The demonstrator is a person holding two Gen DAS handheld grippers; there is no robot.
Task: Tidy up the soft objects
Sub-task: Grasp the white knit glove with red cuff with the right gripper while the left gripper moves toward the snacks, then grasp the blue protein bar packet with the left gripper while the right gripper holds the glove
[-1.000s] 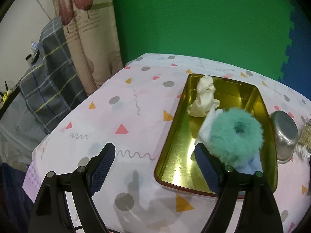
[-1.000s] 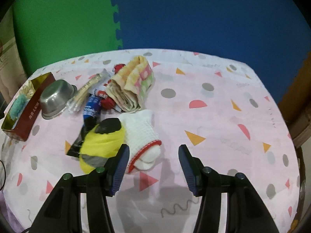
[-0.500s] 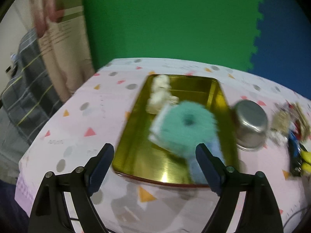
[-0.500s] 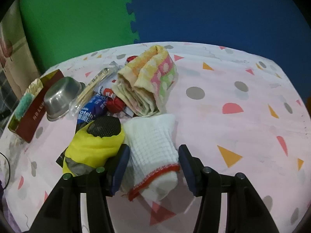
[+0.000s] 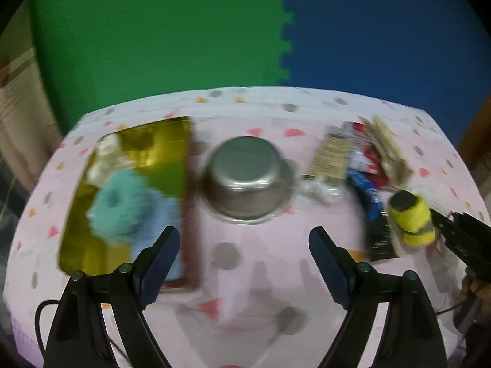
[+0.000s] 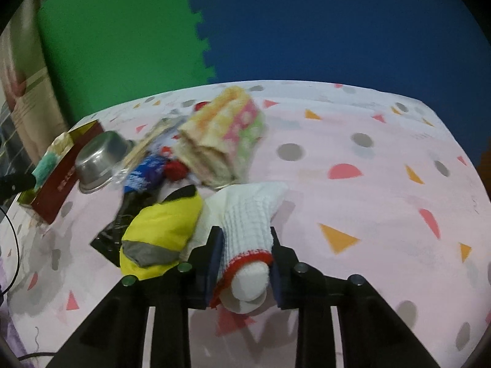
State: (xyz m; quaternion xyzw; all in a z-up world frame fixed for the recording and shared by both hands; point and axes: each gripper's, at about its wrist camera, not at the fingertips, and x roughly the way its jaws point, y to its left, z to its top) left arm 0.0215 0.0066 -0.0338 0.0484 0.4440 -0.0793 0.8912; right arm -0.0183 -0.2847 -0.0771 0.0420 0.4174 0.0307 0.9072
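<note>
While the right gripper (image 6: 245,254), fingers having just closed, pinches the white knit glove (image 6: 245,211) lying on the worktop (image 6: 368,184) beside a yellow pouch (image 6: 162,230), the next move is probably lifting it toward the gold tray (image 5: 73,245), whose contents only the left wrist view shows beyond the left gripper (image 5: 242,245), open and empty.

Steel bowl (image 5: 245,181), upside down on the pink patterned tablecloth (image 6: 368,190), just beside the gold tray. Snack packets (image 5: 365,165), a loose heap right of the bowl; one blue, one red-and-white, one black at the near edge. Green foam wall mat (image 5: 159,30) joined to blue foam wall mat (image 5: 383,30) behind the table.
</note>
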